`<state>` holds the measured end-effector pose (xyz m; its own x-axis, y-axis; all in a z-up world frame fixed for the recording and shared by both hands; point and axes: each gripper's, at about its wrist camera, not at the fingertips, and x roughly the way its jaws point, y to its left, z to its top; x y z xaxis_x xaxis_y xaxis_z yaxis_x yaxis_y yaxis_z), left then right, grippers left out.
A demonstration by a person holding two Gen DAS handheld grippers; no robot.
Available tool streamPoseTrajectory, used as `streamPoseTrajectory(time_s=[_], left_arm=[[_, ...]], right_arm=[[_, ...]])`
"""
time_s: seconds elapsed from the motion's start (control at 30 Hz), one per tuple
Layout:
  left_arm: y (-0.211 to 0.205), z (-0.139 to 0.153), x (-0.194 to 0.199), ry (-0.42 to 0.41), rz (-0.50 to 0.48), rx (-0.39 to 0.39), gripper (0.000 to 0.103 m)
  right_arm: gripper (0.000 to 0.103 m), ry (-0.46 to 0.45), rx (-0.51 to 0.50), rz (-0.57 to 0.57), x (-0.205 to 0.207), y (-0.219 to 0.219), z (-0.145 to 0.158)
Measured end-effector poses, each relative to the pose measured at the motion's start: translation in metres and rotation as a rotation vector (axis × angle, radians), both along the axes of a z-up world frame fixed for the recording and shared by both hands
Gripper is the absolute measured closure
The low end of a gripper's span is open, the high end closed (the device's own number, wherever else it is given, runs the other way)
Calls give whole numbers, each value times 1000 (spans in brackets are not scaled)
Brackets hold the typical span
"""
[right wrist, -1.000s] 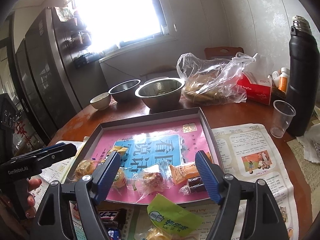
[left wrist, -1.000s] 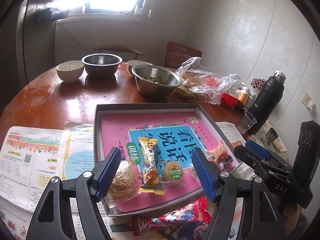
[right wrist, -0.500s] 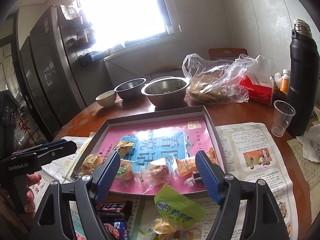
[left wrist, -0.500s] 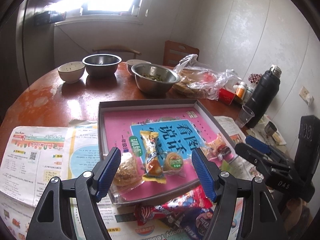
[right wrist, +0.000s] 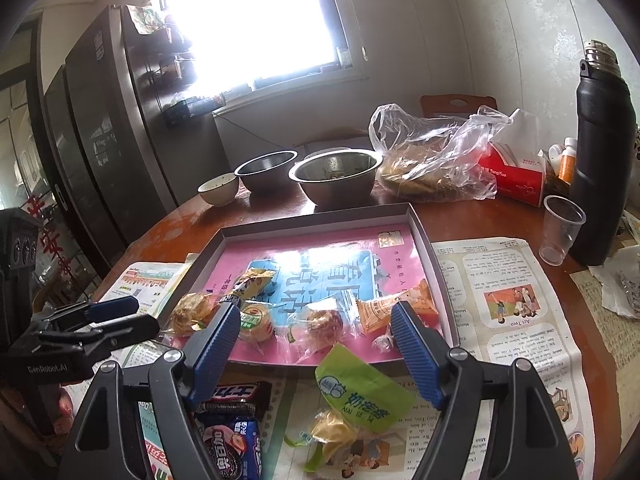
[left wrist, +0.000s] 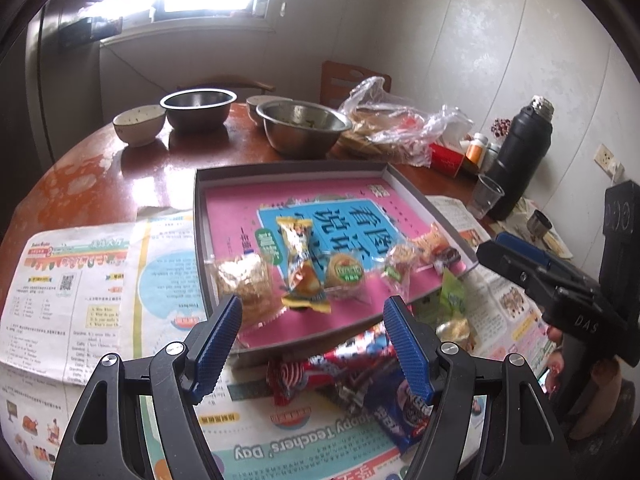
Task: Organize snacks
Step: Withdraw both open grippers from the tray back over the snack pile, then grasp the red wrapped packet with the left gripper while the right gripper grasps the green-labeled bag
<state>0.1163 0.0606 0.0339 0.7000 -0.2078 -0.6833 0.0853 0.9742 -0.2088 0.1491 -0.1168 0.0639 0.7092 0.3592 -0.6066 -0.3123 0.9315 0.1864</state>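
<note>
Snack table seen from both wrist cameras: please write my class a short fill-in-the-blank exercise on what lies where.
1. The green-wrapped snack lies on the ____, outside the tray.
2. The tray's floor is coloured ____.
3. Beside the black flask stands a clear plastic ____.
4. Both grippers' jaws stand ____, holding nothing.

Missing words: newspaper; pink; cup; open

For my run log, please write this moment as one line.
left tool: open, empty | right tool: open, empty | tray: several wrapped snacks inside | green packet: on newspaper, outside tray
</note>
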Motion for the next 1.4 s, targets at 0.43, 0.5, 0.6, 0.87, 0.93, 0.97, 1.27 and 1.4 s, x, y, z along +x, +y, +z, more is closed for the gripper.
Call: streamPoseTrajectory(time_s=[0.43,0.5,0.6,0.87,0.93,0.97,1.27,1.4], left_arm=[[-20,-13,-14,23,-58,71,28],[-24,-16,-15,30,-70,86,28],[-29,-22,-17,44,-81,108,28],[-39,-33,-16,59,-74,143,28],[-40,-35,-14,62,-65,142,28],[-40,-35,-14,61,-63,143,28],[-40,-45,-7,77,-28,141,28],[-39,-48,-5,81,-20,139,28]], right_arm=[[26,9,-6,-13,-15,-12,-1],[26,9,-3,-15,-17,-15,-1],[26,13,4,-21,-20,-21,-1],[26,31,1,-44,-25,-36,-10],[26,40,-4,-44,-26,-38,-13],[26,44,-6,-45,-26,-39,-15],[22,140,-19,-18,-27,-30,-49],[22,182,-9,-27,-25,-29,-60]])
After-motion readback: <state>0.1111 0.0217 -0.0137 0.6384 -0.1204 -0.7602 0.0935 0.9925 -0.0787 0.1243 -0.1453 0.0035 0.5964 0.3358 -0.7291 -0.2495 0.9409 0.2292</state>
